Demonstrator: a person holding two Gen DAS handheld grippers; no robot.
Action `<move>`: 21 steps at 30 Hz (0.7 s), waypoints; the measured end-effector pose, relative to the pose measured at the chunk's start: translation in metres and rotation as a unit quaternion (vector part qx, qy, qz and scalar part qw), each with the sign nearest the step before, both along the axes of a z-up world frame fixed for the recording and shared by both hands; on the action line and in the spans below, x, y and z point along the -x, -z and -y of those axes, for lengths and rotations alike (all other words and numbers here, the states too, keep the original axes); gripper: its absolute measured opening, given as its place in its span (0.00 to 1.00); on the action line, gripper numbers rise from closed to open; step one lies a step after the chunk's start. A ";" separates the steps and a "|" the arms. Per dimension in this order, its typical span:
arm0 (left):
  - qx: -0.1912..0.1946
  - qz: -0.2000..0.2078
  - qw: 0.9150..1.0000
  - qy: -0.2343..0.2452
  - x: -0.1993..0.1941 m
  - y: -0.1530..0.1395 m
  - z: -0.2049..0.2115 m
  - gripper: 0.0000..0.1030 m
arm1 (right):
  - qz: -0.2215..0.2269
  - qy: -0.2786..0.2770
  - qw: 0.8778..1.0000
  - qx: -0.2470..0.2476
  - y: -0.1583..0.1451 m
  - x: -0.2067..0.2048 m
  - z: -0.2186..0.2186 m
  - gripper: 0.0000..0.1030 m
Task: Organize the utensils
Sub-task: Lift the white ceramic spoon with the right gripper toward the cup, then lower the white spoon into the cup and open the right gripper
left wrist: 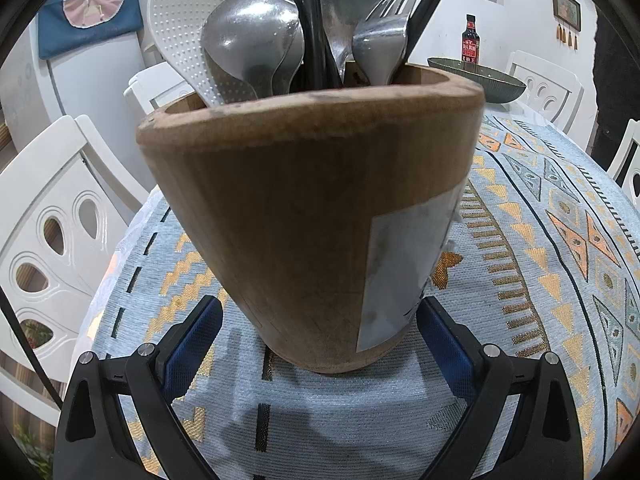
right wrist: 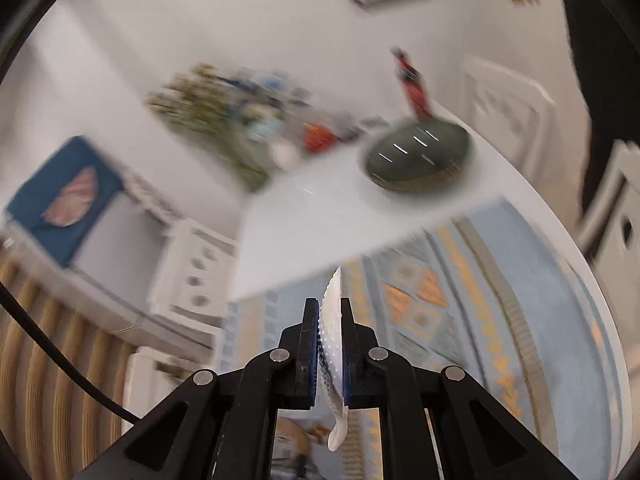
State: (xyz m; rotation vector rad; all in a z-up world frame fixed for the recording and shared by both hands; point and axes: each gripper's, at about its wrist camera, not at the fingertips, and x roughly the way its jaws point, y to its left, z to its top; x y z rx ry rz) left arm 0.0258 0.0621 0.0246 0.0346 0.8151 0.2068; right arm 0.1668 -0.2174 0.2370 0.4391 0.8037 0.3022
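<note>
1. Dining room, white chairs round a table (left wrist: 560,184) laid with a pale blue cloth in orange and gold geometric pattern; a dark ribbed bowl (left wrist: 480,76) and a soy sauce bottle (left wrist: 470,40) stand at the far edge
2. Wooden utensil holder (left wrist: 312,216) upright on the cloth, close before the left wrist camera; it already carries a white dimpled rice paddle (left wrist: 188,40), a steel ladle (left wrist: 252,44), a spoon, a fork (left wrist: 384,36) and black chopsticks (left wrist: 308,12)
3. Left tongs (left wrist: 320,332) spread wide, one blue pad either side of the holder's base; whether the pads touch the wood I cannot tell, likely bracing it only
4. Right tongs (right wrist: 331,344) nearly closed, pinching a second white dimpled paddle (right wrist: 333,320) edge-on across its blade, handle hanging below; view heavily blurred, held above the cloth
5. Handling, judged: paddle is light, stiff plastic, not fragile; dimpled faces give the pads some purchase, yet the thin curved blade could pivot in the pinch
6. Better hold: flat across the blade near the neck, handle down, to drop into a gap in the crowded holder
</note>
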 end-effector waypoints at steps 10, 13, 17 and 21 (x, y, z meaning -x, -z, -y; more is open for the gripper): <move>0.001 0.000 1.000 0.000 0.000 0.000 0.000 0.95 | 0.098 -0.138 0.984 -0.056 -0.059 0.038 -0.089 0.08; 0.001 0.000 1.000 0.000 0.000 0.000 0.000 0.95 | 0.096 -0.166 0.981 -0.023 -0.050 0.042 -0.128 0.08; 0.002 0.001 1.000 0.000 0.000 -0.002 0.000 0.95 | 0.089 -0.190 0.978 0.009 -0.031 0.046 -0.159 0.08; 0.002 0.002 1.000 0.000 0.000 -0.002 0.000 0.95 | 0.100 -0.200 0.974 0.044 -0.021 0.055 -0.171 0.08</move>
